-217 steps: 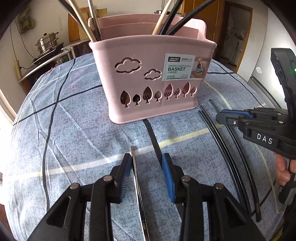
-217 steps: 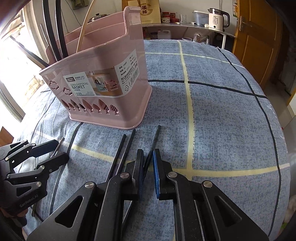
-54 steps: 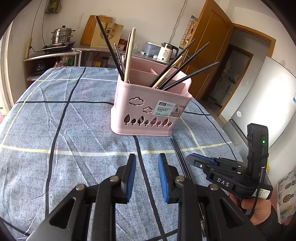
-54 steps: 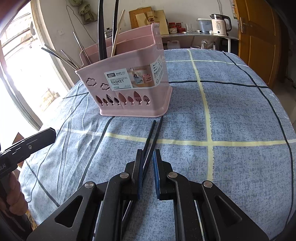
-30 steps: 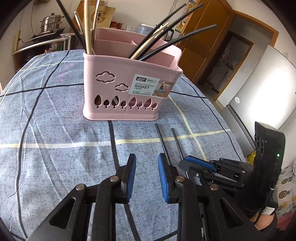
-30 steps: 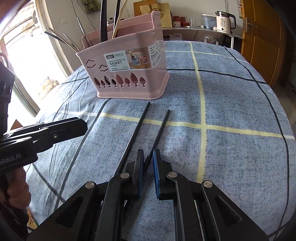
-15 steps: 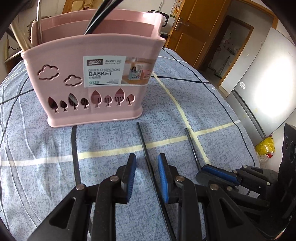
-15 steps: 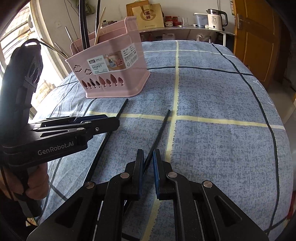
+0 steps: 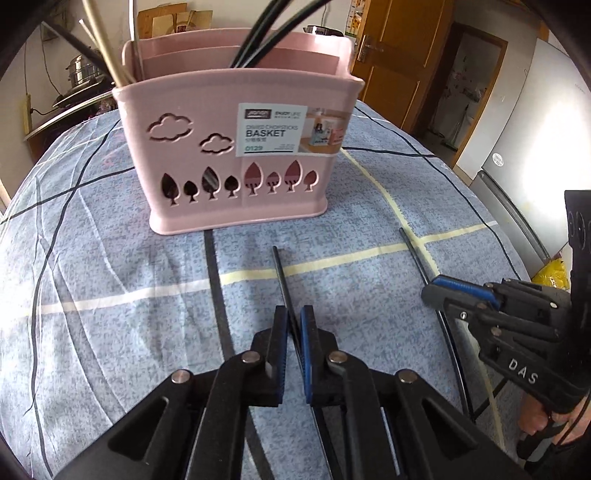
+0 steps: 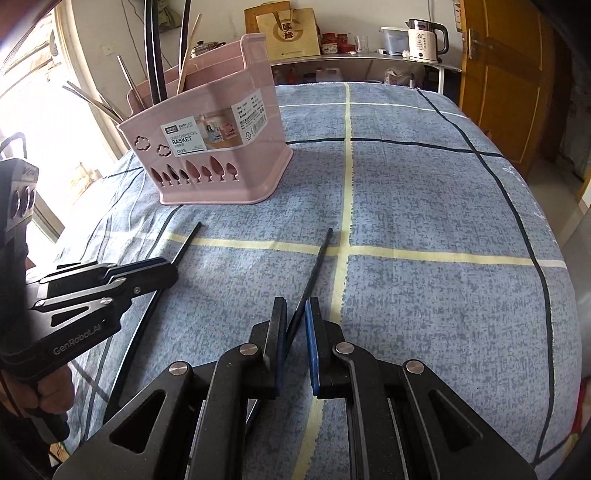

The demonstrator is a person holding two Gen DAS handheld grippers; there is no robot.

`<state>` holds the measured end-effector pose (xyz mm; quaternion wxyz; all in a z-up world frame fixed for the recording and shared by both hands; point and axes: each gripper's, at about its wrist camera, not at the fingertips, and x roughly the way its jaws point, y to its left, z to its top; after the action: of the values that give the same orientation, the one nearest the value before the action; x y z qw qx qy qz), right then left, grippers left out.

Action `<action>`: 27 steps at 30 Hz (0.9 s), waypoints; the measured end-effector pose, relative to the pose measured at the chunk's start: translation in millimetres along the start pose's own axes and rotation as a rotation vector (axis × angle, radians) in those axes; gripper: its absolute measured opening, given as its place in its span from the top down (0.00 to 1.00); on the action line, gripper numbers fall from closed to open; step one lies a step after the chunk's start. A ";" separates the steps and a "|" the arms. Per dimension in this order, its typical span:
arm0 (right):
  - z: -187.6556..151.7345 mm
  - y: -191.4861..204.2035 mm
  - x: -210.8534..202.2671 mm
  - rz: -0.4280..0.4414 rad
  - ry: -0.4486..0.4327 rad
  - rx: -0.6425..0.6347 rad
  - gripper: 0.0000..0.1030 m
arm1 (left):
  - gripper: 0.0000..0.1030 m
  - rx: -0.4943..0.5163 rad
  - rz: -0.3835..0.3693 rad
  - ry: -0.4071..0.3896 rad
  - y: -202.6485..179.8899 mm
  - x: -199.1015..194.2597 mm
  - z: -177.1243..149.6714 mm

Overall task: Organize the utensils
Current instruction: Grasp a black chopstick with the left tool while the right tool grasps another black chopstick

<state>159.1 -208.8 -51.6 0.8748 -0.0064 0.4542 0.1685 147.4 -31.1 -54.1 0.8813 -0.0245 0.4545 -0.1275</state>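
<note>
A pink divided basket (image 9: 236,166) (image 10: 207,158) stands on the blue checked tablecloth, with black, wooden and metal chopsticks upright in it. In front of it my left gripper (image 9: 293,317) (image 10: 162,269) is closing its jaws on a black chopstick (image 9: 282,280) (image 10: 184,245), and the blue pads press its sides. The chopstick's far tip points toward the basket. To the right, my right gripper (image 10: 295,310) (image 9: 430,291) is shut on a second black chopstick (image 10: 314,266) (image 9: 413,254), which juts forward over a yellow line.
The tablecloth (image 10: 424,206) drops away at the right and near edges. A shelf with a kettle (image 10: 424,35) and a paper bag (image 10: 288,31) stands behind the table. A wooden door (image 10: 509,74) and a fridge (image 9: 535,129) are on the right.
The left gripper's jaws have gone from apart around the lying black chopstick to closed on it. The right gripper keeps its chopstick and has barely moved.
</note>
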 end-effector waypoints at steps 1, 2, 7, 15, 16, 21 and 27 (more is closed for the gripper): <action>1.9 0.8 1.3 -0.007 0.001 -0.001 0.90 | 0.92 -0.005 -0.002 0.002 2.5 -1.5 -0.7; 3.8 1.6 2.9 -0.013 0.003 -0.004 0.90 | 0.92 -0.009 -0.006 0.006 5.0 -2.4 -1.0; 9.8 4.5 7.0 -0.035 0.013 -0.008 0.90 | 0.87 0.029 -0.004 0.026 -0.1 4.8 8.3; 13.2 7.9 9.1 -0.031 0.013 -0.024 0.92 | 0.92 0.061 0.038 0.020 -11.5 11.0 16.6; 13.6 9.4 8.8 -0.025 0.011 -0.027 0.93 | 0.93 0.063 0.037 0.021 -14.4 13.8 19.5; 14.2 15.1 -3.2 0.025 -0.031 -0.037 0.94 | 0.93 0.049 0.011 -0.006 -10.7 2.0 21.3; 21.2 20.4 -26.5 0.074 -0.104 -0.036 0.94 | 0.94 0.040 -0.015 -0.076 -2.5 -32.7 28.7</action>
<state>155.7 -193.8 -15.2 0.8902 0.0033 0.4049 0.2088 152.0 -27.5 -10.9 0.8973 -0.0151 0.4178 -0.1419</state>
